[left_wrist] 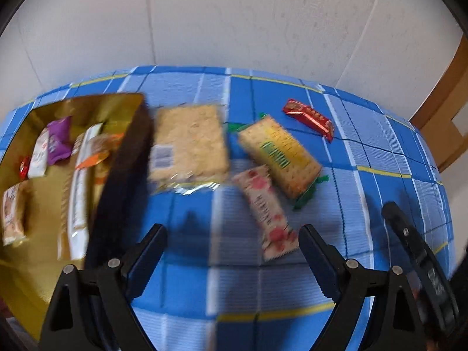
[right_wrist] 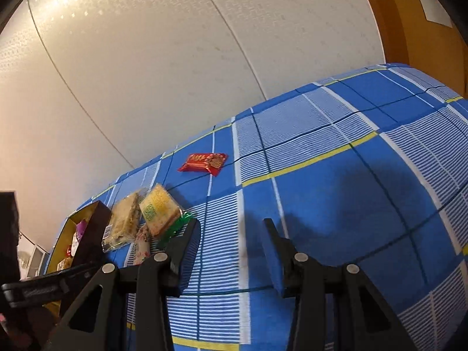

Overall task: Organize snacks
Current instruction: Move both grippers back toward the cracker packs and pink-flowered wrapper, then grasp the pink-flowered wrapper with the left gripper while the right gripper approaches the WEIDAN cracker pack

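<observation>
Snacks lie in two groups on a table under a blue checked cloth [left_wrist: 292, 278]: some already inside a box [left_wrist: 128, 146] with a gold lining and dark walls at the left, the rest loose on the cloth just to its right. Inside the box are a purple packet [left_wrist: 58, 140], a white packet [left_wrist: 39, 155], a small red sweet [left_wrist: 24, 167], a long white bar [left_wrist: 79, 193], an orange-trimmed packet [left_wrist: 98, 153] and a pale biscuit pack [left_wrist: 13, 216]. Just beside the box's right wall lies a clear pack of square crackers [left_wrist: 188, 143]. Right of that lies a yellow cracker pack with green ends [left_wrist: 280, 158], tilted, and a pink flowered bar [left_wrist: 267, 213] lies with its upper end touching or slipped under that pack's near edge. A red wrapper [left_wrist: 308, 118] lies apart, farther back and to the right. The left gripper [left_wrist: 231, 239] hangs above the cloth with its fingers spread wide and nothing between them; the pink bar's near end sits just inside its right finger. The right gripper [right_wrist: 231, 234] is likewise wide apart and empty, over bare cloth to the right of the snacks, with the green end of the yellow pack just beyond its left finger. The left view is blurred, so printing on the packets cannot be read. A pale wall [right_wrist: 175, 73] stands behind the table.
</observation>
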Demonstrator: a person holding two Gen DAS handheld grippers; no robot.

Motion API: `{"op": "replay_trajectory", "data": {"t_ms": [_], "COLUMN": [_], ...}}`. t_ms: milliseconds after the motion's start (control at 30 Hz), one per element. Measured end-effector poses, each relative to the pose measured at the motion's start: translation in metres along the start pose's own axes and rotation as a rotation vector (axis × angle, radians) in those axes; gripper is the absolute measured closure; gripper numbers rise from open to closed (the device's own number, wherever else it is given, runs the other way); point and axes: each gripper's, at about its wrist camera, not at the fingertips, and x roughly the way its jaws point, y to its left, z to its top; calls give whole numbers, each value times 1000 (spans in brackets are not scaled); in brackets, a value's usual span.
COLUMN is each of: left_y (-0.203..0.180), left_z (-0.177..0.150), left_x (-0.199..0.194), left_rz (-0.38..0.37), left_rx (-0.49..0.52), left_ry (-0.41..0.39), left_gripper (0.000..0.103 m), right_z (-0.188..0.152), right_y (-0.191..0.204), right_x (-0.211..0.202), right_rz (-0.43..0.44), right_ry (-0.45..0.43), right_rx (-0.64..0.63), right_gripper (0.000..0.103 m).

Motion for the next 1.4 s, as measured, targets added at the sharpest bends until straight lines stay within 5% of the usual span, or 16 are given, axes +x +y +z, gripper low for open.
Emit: {"op": "replay_trajectory", "data": {"t_ms": [167,433,633,833,967,1100,1400], "left_y": [-17,-5,13,19,19,18,26], "left_z": [5,-4,-17,-39,-50,-52,-54], "left_x": [21,29,24,17,14,14,14], "left_rz": [-2,-56,-127,-106,-82,-69,-112], "left_rx": [54,74,51,64,79,93,50], "left_ry": [-6,-48,-89,-174,-226,-245,-260], "left_gripper": [21,73,76,77,78,78,78], "right_z": [2,5,2,-2,-4,0,36], "right_y": [-4,-11,0,27,49,58,98], "right_x": [-1,-6,1,21,32,44,99], "right_rz": [-13,8,13,16,5,34,4], "right_ry": [-13,-15,14,69,87,120,234], "right_rx": [18,46,3,-124,-236,-244,-429], "right_gripper": [59,59,59,59,54,32,32]}}
